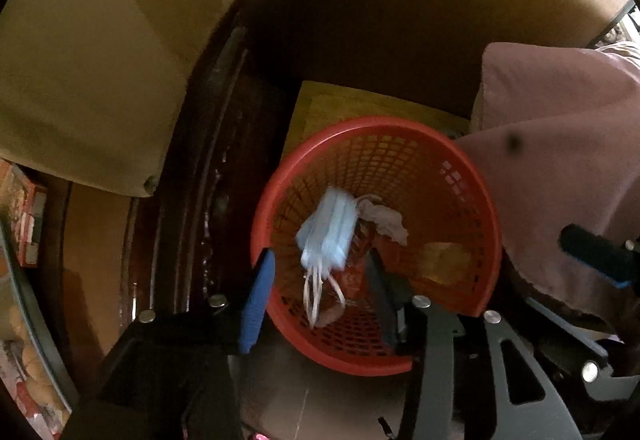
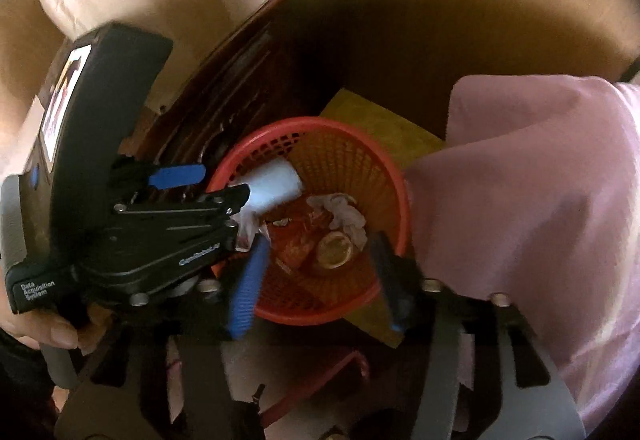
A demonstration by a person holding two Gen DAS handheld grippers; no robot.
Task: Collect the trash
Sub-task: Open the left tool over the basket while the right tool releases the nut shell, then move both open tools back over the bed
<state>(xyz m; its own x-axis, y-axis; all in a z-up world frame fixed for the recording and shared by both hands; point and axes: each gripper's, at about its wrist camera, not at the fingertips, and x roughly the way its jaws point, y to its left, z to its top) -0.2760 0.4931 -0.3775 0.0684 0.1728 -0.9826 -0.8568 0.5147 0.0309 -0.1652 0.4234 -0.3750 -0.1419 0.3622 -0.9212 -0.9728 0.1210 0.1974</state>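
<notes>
My left gripper (image 1: 316, 288) hangs right over the red basket (image 1: 486, 207), jaws spread wide with nothing between them. Just past my fingertips a light blue face mask (image 1: 328, 232) sits blurred in the mouth of the basket, free of both fingers; I judge it is dropping in, though I cannot tell whether it has landed. Its long axis runs roughly up and down my view, tilted a little, with the white ear loops trailing toward me and the pleated body pointing away, deeper into the basket.

My right gripper (image 2: 316, 280) is held above the near rim of the same basket, jaws also apart and empty.

Farther in, the bottom already holds a crumpled white tissue (image 1: 384, 217), a red wrapper (image 2: 296, 246) and a round yellowish piece (image 2: 336, 250). So several items look collected, and the mask seems nearly done. Whatever trash remains elsewhere is out of view.

Beyond the basket lie pink cloth (image 1: 560, 159) and a dark wooden frame (image 1: 208, 159).
</notes>
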